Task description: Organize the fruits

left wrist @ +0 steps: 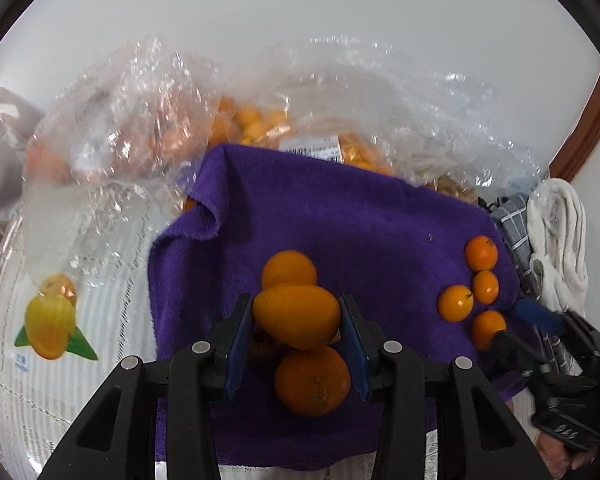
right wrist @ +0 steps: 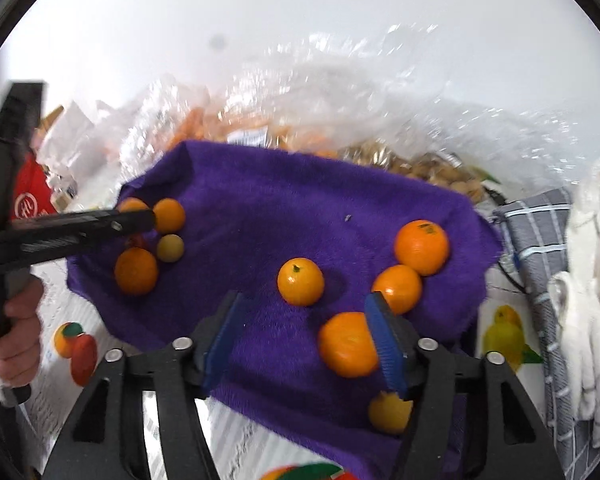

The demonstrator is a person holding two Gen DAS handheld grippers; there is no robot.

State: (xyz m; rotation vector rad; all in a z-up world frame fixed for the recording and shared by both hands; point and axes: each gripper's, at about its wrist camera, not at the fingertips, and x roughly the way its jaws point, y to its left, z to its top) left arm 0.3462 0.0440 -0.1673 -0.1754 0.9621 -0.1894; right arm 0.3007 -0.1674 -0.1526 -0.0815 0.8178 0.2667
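A purple towel lies on the table and also shows in the right wrist view. My left gripper is shut on an oval orange fruit, held above two round oranges on the towel's left part. A cluster of small oranges lies at the towel's right. My right gripper is open and empty above that cluster; one orange lies against its right finger, another just ahead. The left gripper appears at the left in the right wrist view.
Clear plastic bags of orange fruit and nuts stand behind the towel. A grey checked cloth and a white cloth lie at the right. A white tablecloth with fruit prints covers the table.
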